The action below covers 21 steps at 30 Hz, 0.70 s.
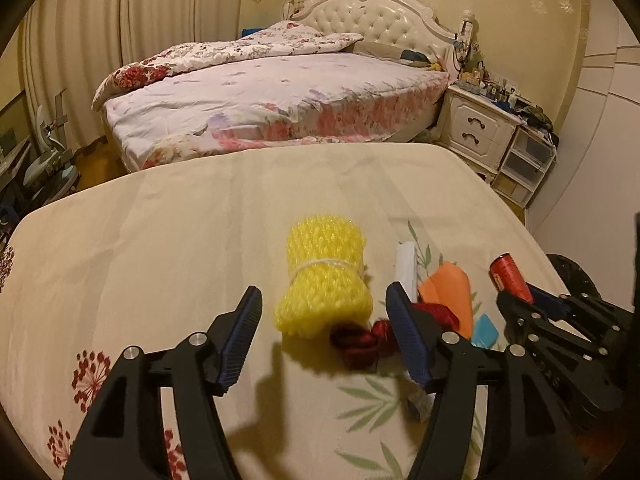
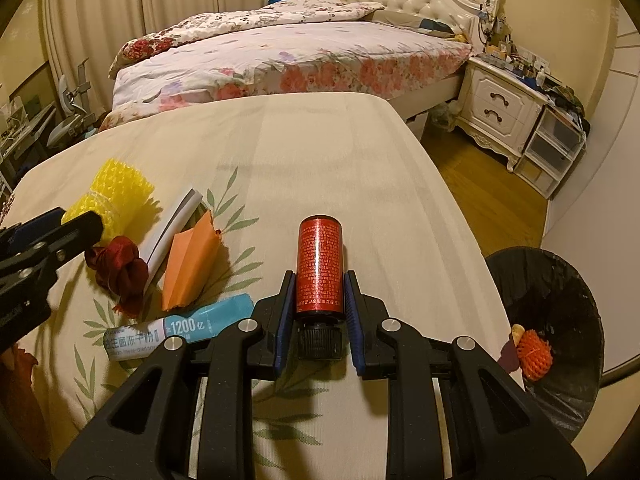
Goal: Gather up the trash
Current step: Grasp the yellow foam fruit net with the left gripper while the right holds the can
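Bedroom table's cluttered: your right gripper [image 2: 319, 312] is clamped on the stiff, slick red bottle [image 2: 319, 266], so keep gripping mid-body. Your left gripper [image 1: 324, 340] hangs open and empty; the squishy, light yellow foam net [image 1: 323, 280] at its 12 o'clock wants pinching at its tied waist.

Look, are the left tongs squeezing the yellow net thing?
No, the left tongs stand open, and the yellow net lies loose on the table beyond them.

The far half of the worktop [image 2: 312, 152] lies bare, open for a pass from either side. Its near left part is crowded: a yellow foam net [image 1: 324, 280], a red cloth knot [image 1: 360, 340], a white paper roll [image 2: 176, 228], an orange paper piece [image 2: 192, 264] and a blue packet [image 2: 200, 324] lie close together, some touching. Off the right edge stands a black-lined bin [image 2: 560, 320], its mouth unobstructed. A bed [image 2: 288, 56] blocks the space beyond the worktop.
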Available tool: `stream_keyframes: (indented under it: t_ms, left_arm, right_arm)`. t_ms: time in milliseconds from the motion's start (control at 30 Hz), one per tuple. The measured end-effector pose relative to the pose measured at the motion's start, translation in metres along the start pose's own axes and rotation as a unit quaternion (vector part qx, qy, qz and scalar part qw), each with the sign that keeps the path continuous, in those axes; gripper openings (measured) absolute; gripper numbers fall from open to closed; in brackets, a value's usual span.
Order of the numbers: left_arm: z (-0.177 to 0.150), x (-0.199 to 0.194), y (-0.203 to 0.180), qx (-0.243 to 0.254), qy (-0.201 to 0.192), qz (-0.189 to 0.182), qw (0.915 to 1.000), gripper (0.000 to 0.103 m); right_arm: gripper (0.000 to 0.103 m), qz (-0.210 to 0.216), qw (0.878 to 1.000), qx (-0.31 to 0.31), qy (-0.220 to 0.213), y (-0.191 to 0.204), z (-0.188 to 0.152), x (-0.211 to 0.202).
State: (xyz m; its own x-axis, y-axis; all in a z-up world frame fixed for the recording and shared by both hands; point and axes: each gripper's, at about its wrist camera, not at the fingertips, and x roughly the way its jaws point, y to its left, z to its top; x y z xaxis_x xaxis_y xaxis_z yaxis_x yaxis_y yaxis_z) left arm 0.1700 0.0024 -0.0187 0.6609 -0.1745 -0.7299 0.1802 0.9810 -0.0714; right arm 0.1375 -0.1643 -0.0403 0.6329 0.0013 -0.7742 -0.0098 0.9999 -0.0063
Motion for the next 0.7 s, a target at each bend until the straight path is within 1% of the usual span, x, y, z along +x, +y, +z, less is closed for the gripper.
stream_keyframes:
  t_ms: [67,100,133,267,367,533,700]
  left_arm:
    - [-0.001,0.006,0.000,0.000,0.007,0.002,1.0000,0.063]
    - [-0.002,0.010,0.001,-0.001,0.013,0.002,0.9999,0.060]
    - [-0.003,0.012,0.001,-0.001,0.016,-0.002,0.9999,0.053]
    - [-0.006,0.010,0.000,0.007,0.010,-0.003,0.9999,0.044]
    - [-0.008,0.008,0.000,0.009,0.005,0.001,0.9999,0.041]
    - [-0.008,-0.005,0.005,0.005,-0.010,0.008,0.9999,0.041]
    - [-0.013,-0.023,0.010,0.002,-0.025,0.016,0.9996,0.041]
  right_arm:
    - [0.023,0.000,1.000,0.000,0.000,-0.001,0.001,0.000]
    - [0.023,0.000,1.000,-0.001,0.000,0.000,0.003,0.002]
    - [0.023,-0.001,1.000,-0.002,0.000,0.000,0.004,0.003]
    - [0.023,-0.001,1.000,-0.002,0.000,0.000,0.005,0.004]
    - [0.023,0.000,1.000,-0.002,0.000,-0.001,0.005,0.003]
    - [0.023,0.000,1.000,-0.002,-0.004,-0.001,0.010,0.004]
    - [0.023,0.001,1.000,-0.004,-0.011,0.000,0.000,-0.005]
